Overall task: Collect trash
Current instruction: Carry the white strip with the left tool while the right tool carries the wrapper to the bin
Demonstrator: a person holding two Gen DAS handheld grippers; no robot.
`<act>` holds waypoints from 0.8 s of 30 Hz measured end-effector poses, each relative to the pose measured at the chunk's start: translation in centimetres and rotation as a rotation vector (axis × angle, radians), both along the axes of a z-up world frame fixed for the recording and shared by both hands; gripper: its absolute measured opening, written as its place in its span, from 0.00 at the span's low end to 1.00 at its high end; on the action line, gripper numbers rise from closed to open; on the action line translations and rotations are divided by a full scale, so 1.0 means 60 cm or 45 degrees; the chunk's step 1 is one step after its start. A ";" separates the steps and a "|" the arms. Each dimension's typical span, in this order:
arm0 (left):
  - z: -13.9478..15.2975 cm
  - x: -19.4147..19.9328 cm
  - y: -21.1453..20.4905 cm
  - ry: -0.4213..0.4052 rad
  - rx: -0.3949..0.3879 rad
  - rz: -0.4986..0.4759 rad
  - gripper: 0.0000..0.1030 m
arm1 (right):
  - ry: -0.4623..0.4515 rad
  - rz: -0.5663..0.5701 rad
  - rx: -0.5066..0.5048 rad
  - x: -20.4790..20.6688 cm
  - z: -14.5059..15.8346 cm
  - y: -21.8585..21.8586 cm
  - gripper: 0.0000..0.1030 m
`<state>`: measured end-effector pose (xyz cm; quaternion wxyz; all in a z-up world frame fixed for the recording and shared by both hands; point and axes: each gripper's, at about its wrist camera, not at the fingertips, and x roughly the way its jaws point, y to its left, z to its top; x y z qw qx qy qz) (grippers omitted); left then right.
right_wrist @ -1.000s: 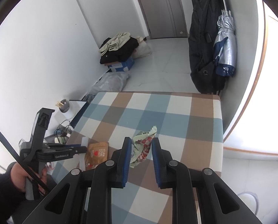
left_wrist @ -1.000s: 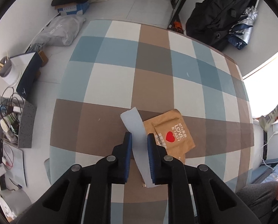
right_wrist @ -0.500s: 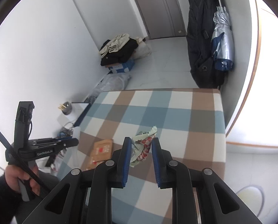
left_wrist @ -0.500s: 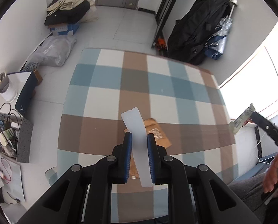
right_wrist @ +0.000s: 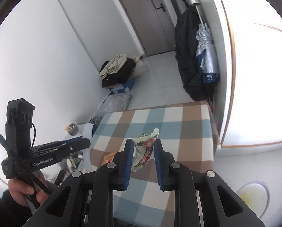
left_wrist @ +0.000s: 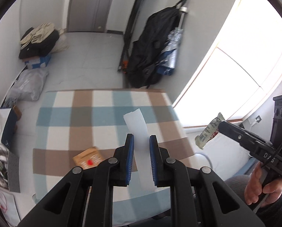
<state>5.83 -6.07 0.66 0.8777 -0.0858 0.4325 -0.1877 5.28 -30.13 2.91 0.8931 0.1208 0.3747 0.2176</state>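
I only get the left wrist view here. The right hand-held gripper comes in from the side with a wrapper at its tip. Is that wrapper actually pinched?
Observer: Yes. In the right wrist view, the crumpled snack wrapper sits clamped between the blue pads of the right hand-held gripper.
Operator: Any bin around? I see none.
Observer: A round white container with something yellowish inside stands on the floor, to the right of the table in that view. I cannot tell if it is a bin.
Operator: How does my paper strip hang?
Observer: From the side, the white strip sticks up above the left hand-held gripper and hangs straight down below it, beside the table's edge.
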 end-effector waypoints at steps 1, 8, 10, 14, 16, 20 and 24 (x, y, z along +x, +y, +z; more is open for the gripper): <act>0.007 -0.001 -0.014 -0.014 -0.008 -0.019 0.12 | -0.013 -0.013 0.001 -0.004 0.008 -0.011 0.20; 0.044 -0.002 -0.124 -0.102 -0.069 -0.182 0.12 | -0.131 -0.150 -0.016 -0.056 0.061 -0.114 0.20; 0.050 -0.001 -0.157 -0.108 -0.093 -0.228 0.12 | -0.151 -0.197 -0.028 -0.071 0.069 -0.146 0.20; 0.052 0.004 -0.229 -0.101 -0.129 -0.337 0.12 | -0.159 -0.304 -0.042 -0.100 0.074 -0.215 0.20; 0.050 0.005 -0.261 -0.092 -0.142 -0.389 0.12 | -0.153 -0.362 -0.047 -0.113 0.070 -0.248 0.20; 0.030 0.010 -0.324 -0.045 -0.160 -0.485 0.12 | -0.095 -0.493 -0.054 -0.137 0.038 -0.320 0.20; 0.000 0.015 -0.376 0.016 -0.160 -0.565 0.12 | 0.033 -0.610 -0.081 -0.145 -0.024 -0.381 0.20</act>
